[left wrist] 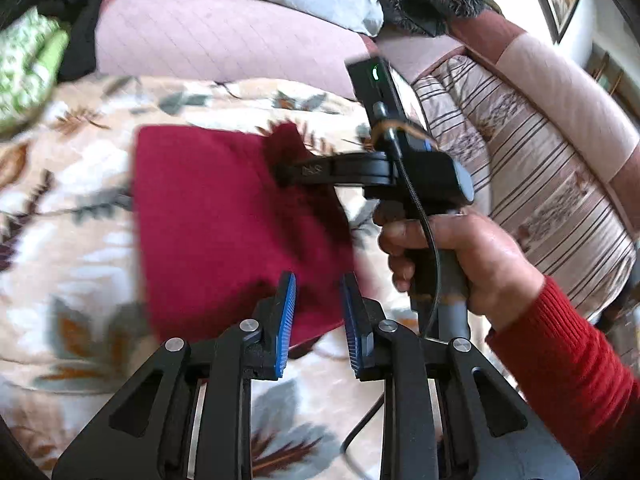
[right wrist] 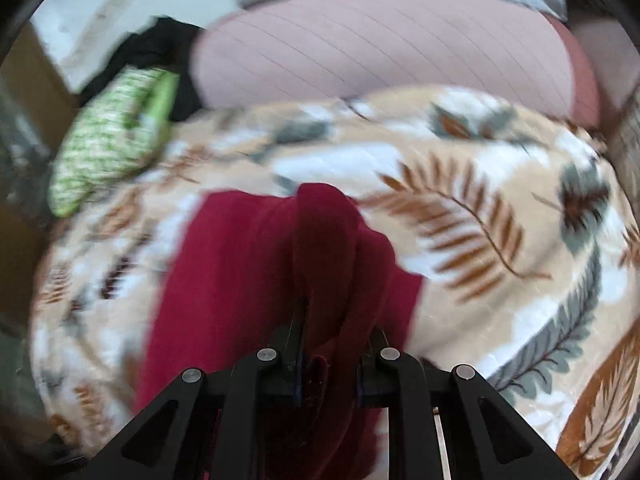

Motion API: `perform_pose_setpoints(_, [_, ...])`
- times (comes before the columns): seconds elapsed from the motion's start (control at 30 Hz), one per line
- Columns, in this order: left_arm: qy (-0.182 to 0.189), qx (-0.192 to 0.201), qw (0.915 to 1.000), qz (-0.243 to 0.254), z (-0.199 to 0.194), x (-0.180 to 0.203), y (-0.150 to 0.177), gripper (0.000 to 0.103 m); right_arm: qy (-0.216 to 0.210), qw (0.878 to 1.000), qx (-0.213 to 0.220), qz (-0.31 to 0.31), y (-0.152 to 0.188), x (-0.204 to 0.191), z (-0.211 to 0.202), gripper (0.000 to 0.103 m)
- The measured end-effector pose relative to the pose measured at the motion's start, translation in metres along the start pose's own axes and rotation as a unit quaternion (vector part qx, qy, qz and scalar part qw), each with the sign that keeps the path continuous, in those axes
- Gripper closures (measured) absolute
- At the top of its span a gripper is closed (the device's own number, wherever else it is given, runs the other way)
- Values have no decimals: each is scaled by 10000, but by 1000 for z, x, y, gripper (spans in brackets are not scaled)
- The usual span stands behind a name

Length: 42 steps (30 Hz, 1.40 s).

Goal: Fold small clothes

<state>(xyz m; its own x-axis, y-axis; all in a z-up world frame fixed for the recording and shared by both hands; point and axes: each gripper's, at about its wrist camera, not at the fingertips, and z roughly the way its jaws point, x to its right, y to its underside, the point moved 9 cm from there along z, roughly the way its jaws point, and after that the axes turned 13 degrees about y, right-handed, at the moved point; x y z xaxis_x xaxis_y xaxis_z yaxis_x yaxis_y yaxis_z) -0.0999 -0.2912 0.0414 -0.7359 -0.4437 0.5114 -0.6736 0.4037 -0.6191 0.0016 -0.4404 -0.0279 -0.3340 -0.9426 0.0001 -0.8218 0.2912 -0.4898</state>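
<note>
A red cloth [left wrist: 224, 224] lies on a leaf-print blanket [left wrist: 72, 208], roughly in the middle of it; the left gripper [left wrist: 318, 312] hangs just above the cloth's near edge, its blue pads [left wrist: 289, 312] apart with nothing between them. The right gripper [left wrist: 280, 172] comes in from the right, held by a hand [left wrist: 460, 264] in a red sleeve [left wrist: 568, 368]; its tip sits at the cloth's far right corner, where the fabric bunches upward.

In the right wrist view the cloth [right wrist: 248, 272] rises in a fold between the right gripper's [right wrist: 332, 344] fingers, which are clamped on a bunch of it; the fabric hides most of both fingers, and the rest of the cloth drapes down to the left onto the blanket [right wrist: 480, 208].

Beyond the blanket lies a pink quilted cushion [left wrist: 216, 36]; at the far left sits a green-and-white cloth [left wrist: 28, 68] against something black [left wrist: 76, 12]; a striped cover [left wrist: 532, 184] runs along the right; both views are blurred.
</note>
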Motion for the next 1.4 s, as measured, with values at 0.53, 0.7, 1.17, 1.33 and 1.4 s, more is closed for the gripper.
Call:
perform_pose_setpoints(0.53, [-1027,-278,9937,-338,20,-76,27,73,-423,9948,827,-419,62,-22,-80,71])
perform_pose_setpoints(0.7, [-1374,-410,9897,9,30,-72,43,73,115,9987,418,-265,99,12,-43,77])
perform_pose_setpoints(1.17, [-1328,51,9909,-235,26,-77,8,69,-156,9944,1038,108,53,-5,-82,75])
perform_pose_setpoints(1.33, [-1363,-63,9899,-386,42,-93,14,64,58,9984,554,108,55,-7,-27,75])
perform_pose_setpoints(1.4, [-1393,-92,9898,-282,44,-89,13,55,49,9977,665,96,57,-7,-25,72])
